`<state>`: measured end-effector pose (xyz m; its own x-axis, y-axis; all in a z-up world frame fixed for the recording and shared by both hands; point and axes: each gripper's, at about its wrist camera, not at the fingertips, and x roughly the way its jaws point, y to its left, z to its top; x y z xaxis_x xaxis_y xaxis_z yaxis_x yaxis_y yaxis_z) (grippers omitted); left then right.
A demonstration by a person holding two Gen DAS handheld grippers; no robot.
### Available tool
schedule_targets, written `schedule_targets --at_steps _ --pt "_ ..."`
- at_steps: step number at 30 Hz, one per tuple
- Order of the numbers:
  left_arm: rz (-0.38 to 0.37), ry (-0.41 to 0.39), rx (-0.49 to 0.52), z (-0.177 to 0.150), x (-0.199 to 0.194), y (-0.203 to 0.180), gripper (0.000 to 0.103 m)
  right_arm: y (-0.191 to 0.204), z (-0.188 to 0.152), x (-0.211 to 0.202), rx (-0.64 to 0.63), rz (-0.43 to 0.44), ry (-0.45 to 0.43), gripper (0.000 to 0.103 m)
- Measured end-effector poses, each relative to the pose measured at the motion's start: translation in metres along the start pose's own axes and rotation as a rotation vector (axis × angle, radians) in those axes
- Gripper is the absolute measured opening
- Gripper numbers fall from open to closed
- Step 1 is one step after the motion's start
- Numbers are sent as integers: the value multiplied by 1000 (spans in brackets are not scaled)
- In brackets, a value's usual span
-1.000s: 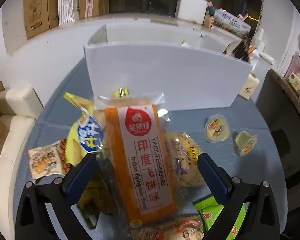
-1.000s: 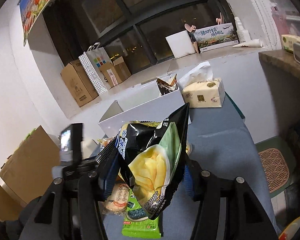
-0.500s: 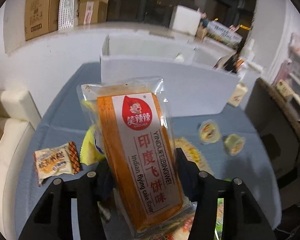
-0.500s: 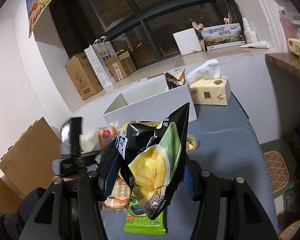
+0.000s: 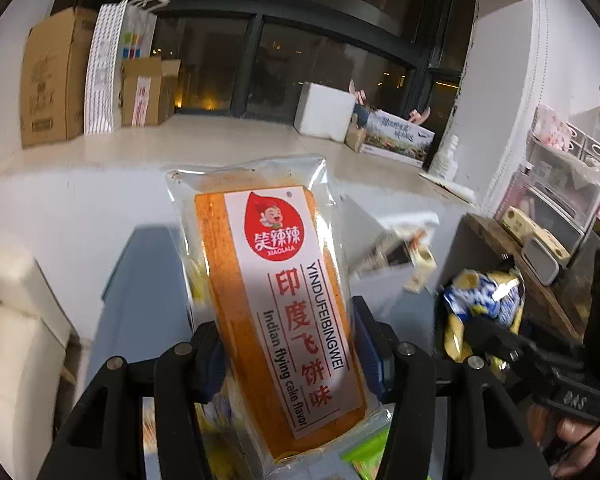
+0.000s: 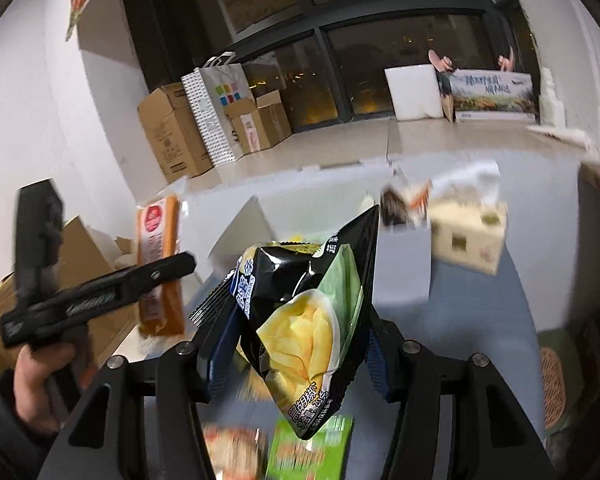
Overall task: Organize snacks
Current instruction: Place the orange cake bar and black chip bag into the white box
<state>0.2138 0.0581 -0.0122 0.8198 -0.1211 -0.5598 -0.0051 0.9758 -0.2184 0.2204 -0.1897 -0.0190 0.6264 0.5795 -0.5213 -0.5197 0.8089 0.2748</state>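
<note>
Dark night window w/ black frames at back, pale sill in front of it carrying cardboard boxes (image 6: pixel 172 132), a dotted paper bag (image 6: pixel 216 104) and a white foam box (image 6: pixel 414 90). Below that, a blue-grey table (image 6: pixel 480 304) w/ a white open box (image 6: pixel 404 276) on it; a tissue pack (image 6: pixel 470 236) sits just beside the box, blurred.

Left gripper (image 5: pixel 290 350): jaws partway in, blue pads pressed on both sides of the orange flying-cake pack (image 5: pixel 276 300). Pack stands near upright between the fingers, label facing the cam, lifted clear of the table. In the right cam the same pack shows at far left, w/ a hand (image 6: pixel 36 384) round the gripper's handle.

Right gripper (image 6: pixel 296 344): jaws also partway in, clamped on the black chip bag (image 6: pixel 308 320), which is crumpled, tilted, top corner pointing up-right, held off the table over the loose snacks. Under it lies a green snack packet (image 6: pixel 312 452), next to a blurry orange-white packet (image 6: pixel 232 452); can't read either.

In the left cam the chip bag shows at right, blue-yellow side out, near a wooden counter (image 5: pixel 516 276).
</note>
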Motion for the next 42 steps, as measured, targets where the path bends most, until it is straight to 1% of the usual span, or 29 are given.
schedule_targets --at_steps 3,7,11,12,13,14,15,16,18,20,23,26,29,32,36,38,40,42 --pt "-8 19 -12 32 21 7 59 -3 38 30 -19 -39 16 60" --pt "30 46 19 63 57 15 59 -15 81 68 -17 -106 53 60" --pt "47 84 34 75 87 22 59 -29 111 100 -14 -186 76 60" --pt "58 104 45 78 96 23 61 -32 116 107 -22 -200 81 61" --pt "74 130 51 78 105 24 76 -34 120 112 -29 -213 92 65" --pt "104 176 55 78 117 26 87 -36 124 121 -35 -229 114 71" --pt "128 199 58 78 124 28 101 -38 126 127 -40 -240 134 95" --pt "153 207 60 76 128 30 103 -40 127 128 -43 -253 127 103" --pt "142 196 53 72 127 33 103 -41 126 125 -45 -267 97 103" --pt "129 197 46 67 125 33 103 -39 123 121 -45 -254 86 103" --pt "133 186 54 64 120 33 103 -34 117 116 -71 -272 64 103" --pt "129 177 55 61 110 31 103 -29 115 105 -76 -270 43 103" --pt "101 158 50 57 89 30 103 -20 110 83 -85 -240 4 103" --pt "81 128 68 45 61 26 103 -9 98 57 -108 -196 -25 103" --pt "43 84 74 19 17 21 103 10 66 15 -142 -124 -59 103" --pt "20 63 76 2 -5 17 103 16 49 -2 -137 -81 -74 103" --pt "1 73 78 -15 -23 13 103 20 29 -18 -123 -36 -72 103" --pt "-25 55 80 -35 -45 8 103 21 8 -30 -109 -7 -53 103"
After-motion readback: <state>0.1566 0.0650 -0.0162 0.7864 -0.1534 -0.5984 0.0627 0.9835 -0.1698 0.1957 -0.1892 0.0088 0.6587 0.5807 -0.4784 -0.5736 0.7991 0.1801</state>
